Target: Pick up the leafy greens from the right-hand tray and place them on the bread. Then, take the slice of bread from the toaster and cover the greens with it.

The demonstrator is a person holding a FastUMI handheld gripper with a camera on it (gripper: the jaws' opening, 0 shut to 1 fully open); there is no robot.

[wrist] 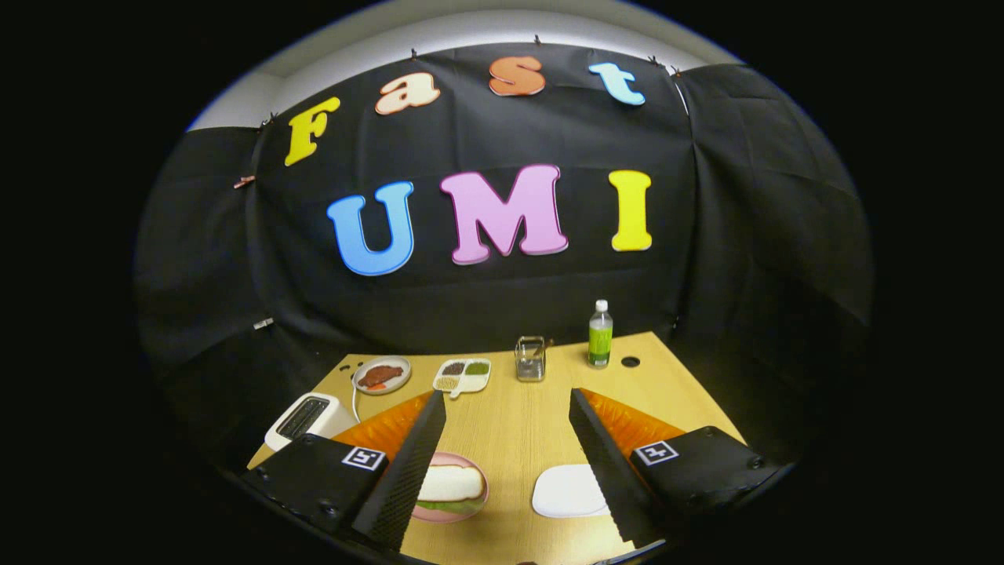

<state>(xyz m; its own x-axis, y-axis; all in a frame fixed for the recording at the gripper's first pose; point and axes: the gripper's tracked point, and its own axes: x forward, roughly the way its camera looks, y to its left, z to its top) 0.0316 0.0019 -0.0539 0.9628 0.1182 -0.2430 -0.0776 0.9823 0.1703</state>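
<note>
My hand-held gripper (507,471) is spread wide, nothing between the fingers, raised over the worktop (518,424). Landmark: the pink plate (480,502), down between the fingers, tucked against the left one. On it a bread slice (451,482) lies on top, with leafy greens (451,507) showing at its near edge underneath; I can't tell if there's another slice below. Right of the plate, partly behind the right finger, a white tray (566,493), bare. Left of the plate and further back, a white toaster (310,418), slots dark, can't tell their contents. Well beyond the plate: a round dish (382,374) with brownish food, a divided dish (463,375), a clear glass container (530,359), a green-label bottle (600,334).
</note>
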